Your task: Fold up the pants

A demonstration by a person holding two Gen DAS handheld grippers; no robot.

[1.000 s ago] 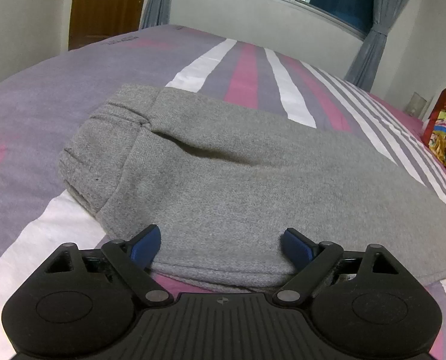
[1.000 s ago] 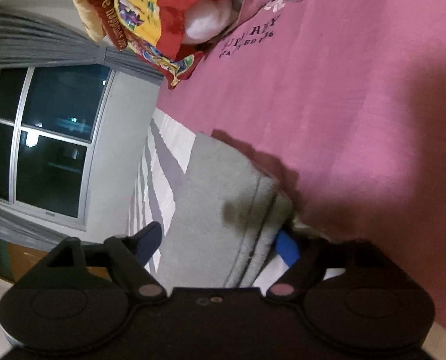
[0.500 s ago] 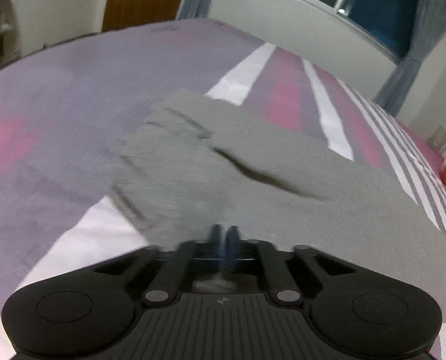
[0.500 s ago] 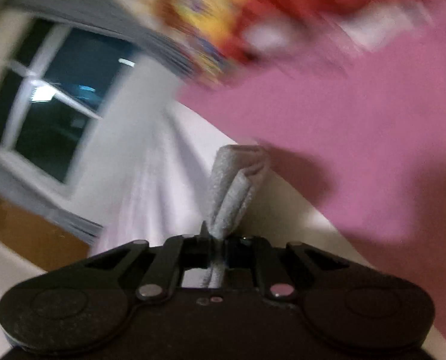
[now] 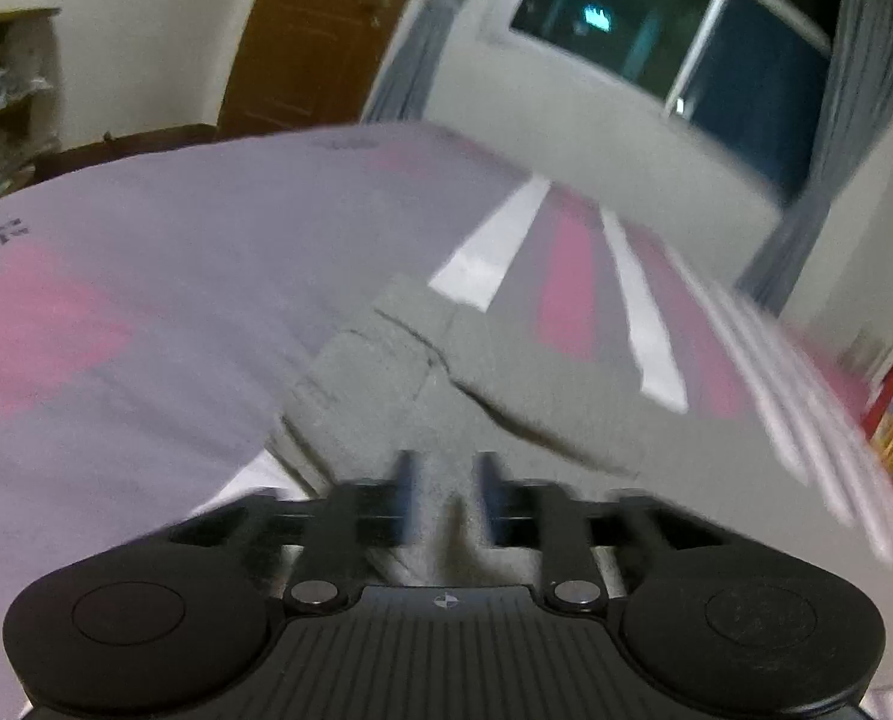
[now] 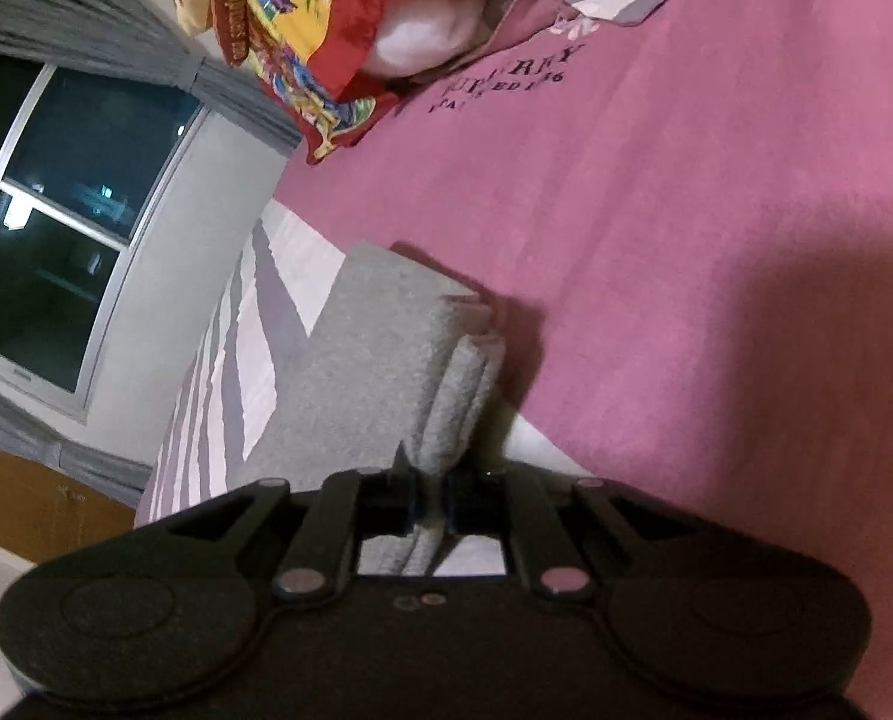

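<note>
What moved: a second ago both grippers sat wide open around the pants edge; now both have closed in on the fabric, and the left view has swung up so more of the window shows.
Pants (image 5: 398, 372): grey, fuzzy, lying on the striped bedspread (image 5: 146, 276), waistband end toward the far left of the left view; the picture is pretty smeared.
Left gripper (image 5: 445, 471): fabric bunched between the blue pads, jaws easing apart right now, though the cloth looks pinched between them.
Right gripper (image 6: 429, 495): clenched tight on the folded edge of the pants (image 6: 386, 354), layers stacked up right at the pads.
Bedspread, right view: pink stretch (image 6: 686, 240) to the right of the pants, with dark lettering further off; grey and white stripes to the left.
Far stuff: red and yellow patterned blanket (image 6: 302, 18) at the far end, white pillow tucked just beside it.
Room: dark window (image 5: 674, 30) with grey curtains, brown door (image 5: 320, 36) on the far left.
</note>
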